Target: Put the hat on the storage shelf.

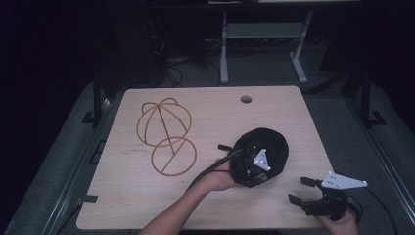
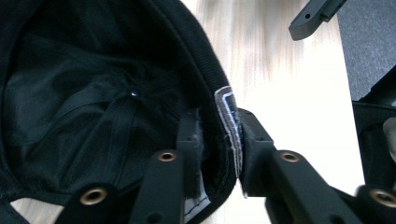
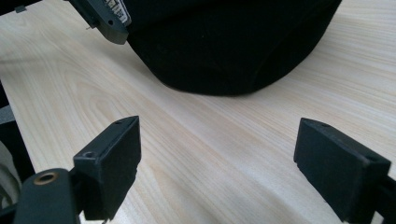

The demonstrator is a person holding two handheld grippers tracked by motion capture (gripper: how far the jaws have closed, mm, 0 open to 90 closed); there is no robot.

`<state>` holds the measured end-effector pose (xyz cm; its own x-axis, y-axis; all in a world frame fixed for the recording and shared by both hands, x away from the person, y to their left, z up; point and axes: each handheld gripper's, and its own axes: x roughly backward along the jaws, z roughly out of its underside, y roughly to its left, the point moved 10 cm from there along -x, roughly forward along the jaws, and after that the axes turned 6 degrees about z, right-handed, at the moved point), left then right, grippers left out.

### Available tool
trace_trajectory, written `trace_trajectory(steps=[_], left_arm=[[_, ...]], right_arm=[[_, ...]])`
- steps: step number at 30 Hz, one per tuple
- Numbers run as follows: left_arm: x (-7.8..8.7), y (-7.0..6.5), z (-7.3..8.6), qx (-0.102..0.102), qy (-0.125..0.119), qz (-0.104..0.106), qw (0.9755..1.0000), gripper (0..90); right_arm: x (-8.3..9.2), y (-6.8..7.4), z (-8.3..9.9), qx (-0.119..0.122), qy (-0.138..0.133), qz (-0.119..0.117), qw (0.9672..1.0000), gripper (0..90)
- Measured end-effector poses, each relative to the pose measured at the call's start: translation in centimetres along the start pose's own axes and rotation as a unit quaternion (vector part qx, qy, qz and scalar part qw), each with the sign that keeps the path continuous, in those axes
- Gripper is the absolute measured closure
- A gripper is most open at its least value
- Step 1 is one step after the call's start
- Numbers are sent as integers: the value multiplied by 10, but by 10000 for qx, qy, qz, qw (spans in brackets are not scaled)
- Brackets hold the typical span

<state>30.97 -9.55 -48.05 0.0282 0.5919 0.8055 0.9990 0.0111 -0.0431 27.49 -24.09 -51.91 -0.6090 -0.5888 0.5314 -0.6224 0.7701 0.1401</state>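
A black cap (image 1: 273, 142) lies upside down on the right half of the wooden table (image 1: 215, 117). My left gripper (image 1: 250, 166) is at its near side, shut on the cap's rim. In the left gripper view the two jaws pinch the rim and its inner sweatband (image 2: 227, 126), and the cap's dark lining (image 2: 93, 93) spreads to the left. My right gripper (image 1: 299, 190) hovers near the table's front right edge, open and holding nothing. In the right gripper view its wide-apart jaws (image 3: 217, 154) face the cap's outer side (image 3: 233, 42) across bare wood.
A gold wire hat frame (image 1: 166, 137), a dome on a round base, lies on the table's left half. A cable hole (image 1: 245, 99) sits near the far edge. Beyond the table are desk legs (image 1: 224, 54) and cables on a dark floor.
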Motion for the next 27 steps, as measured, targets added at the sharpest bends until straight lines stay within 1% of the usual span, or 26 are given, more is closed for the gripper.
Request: trace_trajectory(steps=[3,7,10,11,13,16,20,21,23,27], left_arm=[[3,1,-4,-38,-12,-25,10000,789],[10,1,-10,-53,-132,0,9999,804],[15,2,-14,34,-248,35,9997,806],[18,4,-15,36,-242,35,9997,806],[22,5,-18,97,-335,35,9994,807],[31,6,-22,206,-525,94,9984,807],[42,5,-28,208,-699,227,9971,806],[45,6,-29,184,-698,214,9972,807],[50,6,-31,188,-748,223,9968,807],[61,7,-36,284,-993,357,9940,807]], right_arm=[[0,-1,0,-29,15,0,10000,145],[1,-1,0,-1,-21,27,10000,145],[1,-1,-1,-26,-61,36,10000,146],[1,0,-1,-29,-71,17,10000,147],[1,0,-2,-6,-57,16,10000,147],[1,2,-4,21,-114,19,9999,146],[1,2,-6,38,-165,54,9998,146],[1,3,-7,-1,-194,43,9998,146],[1,3,-10,8,-236,49,9997,146],[3,7,-15,52,-337,30,9994,146]])
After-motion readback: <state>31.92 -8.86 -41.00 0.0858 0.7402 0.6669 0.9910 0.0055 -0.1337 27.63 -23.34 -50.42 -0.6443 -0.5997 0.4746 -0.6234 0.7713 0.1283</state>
